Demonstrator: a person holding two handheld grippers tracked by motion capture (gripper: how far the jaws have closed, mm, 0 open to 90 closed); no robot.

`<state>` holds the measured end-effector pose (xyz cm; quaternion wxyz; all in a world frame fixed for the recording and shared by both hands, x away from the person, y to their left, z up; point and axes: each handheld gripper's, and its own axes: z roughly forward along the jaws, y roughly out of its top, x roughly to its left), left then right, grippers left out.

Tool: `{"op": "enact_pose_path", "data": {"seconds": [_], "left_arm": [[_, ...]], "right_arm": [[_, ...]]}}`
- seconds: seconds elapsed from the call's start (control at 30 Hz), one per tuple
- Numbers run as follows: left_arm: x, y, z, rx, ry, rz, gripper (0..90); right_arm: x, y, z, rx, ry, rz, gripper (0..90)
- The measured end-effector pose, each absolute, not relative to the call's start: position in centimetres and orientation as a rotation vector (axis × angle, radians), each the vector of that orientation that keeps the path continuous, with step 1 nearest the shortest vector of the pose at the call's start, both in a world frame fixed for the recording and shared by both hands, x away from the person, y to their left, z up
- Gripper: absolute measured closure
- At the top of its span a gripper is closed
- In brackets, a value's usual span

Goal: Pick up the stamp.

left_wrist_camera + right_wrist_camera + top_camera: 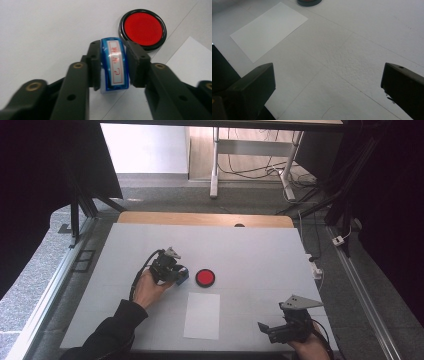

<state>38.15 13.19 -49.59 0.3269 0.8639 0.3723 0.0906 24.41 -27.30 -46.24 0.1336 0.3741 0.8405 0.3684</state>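
Just left of the red ink pad (205, 277), on the white desk (260, 255), the left tool (181, 276) is clamped on a small blue stamp (115, 66). In the left gripper view, the stamp sits upright between the two black jaws, which press against its flat sides. A white label with a thin red border runs along the stamp's top edge, carrying red characters that are too blurred to read. The ink pad is a round red disc in a black rim, lying just beyond the stamp and slightly to its right, not touching it. A blank white sheet of paper (202, 315) lies on the desk on the near side of the ink pad, close to the person. The right tool (265, 329) rests well to the right of the ink pad, near the desk's front edge. Its jaws stand wide apart, with nothing between them.
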Motion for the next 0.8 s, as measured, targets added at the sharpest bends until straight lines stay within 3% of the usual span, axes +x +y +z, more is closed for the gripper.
{"op": "enact_pose_path", "data": {"seconds": [0.8], "left_arm": [[37.8, 13.4, -48.1, 2.244, 1.04, 0.216, 70.5]], "right_arm": [[24.4, -27.3, -46.2, 1.082, 2.437, 1.068, 0.0]]}}
